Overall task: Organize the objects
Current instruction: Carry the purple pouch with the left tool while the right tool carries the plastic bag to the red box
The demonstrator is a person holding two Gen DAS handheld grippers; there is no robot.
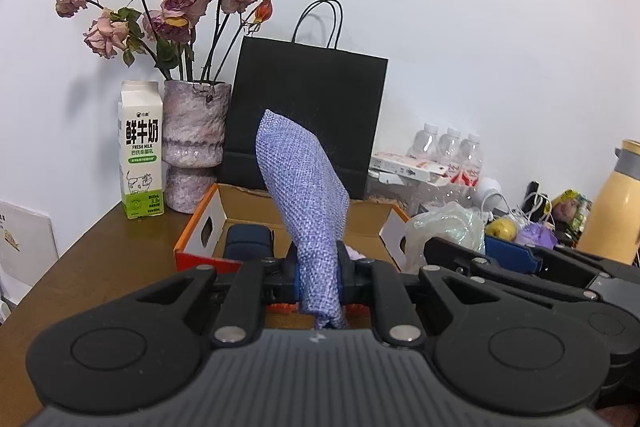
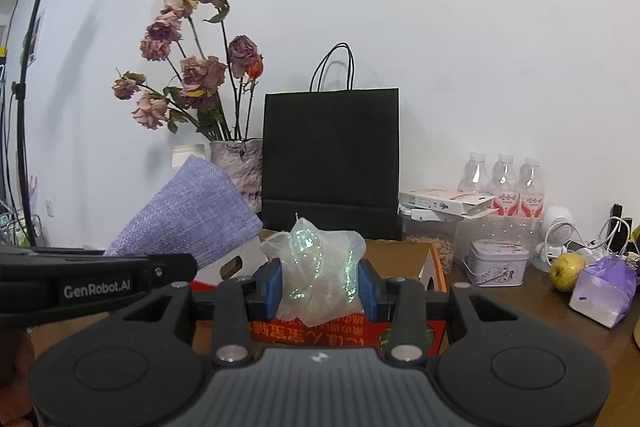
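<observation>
My left gripper is shut on a lavender woven cloth pouch that stands up above an open cardboard box with orange edges. A dark blue case lies inside that box. The right gripper is shut on a crumpled clear iridescent plastic bag, held over the same box. In the right wrist view the left gripper's black body and the pouch show at the left. The plastic bag and the right gripper appear at the right of the left wrist view.
Behind the box stand a black paper bag, a vase of dried roses and a milk carton. To the right are water bottles, a small tin, a yellow fruit, a purple packet and a yellow flask.
</observation>
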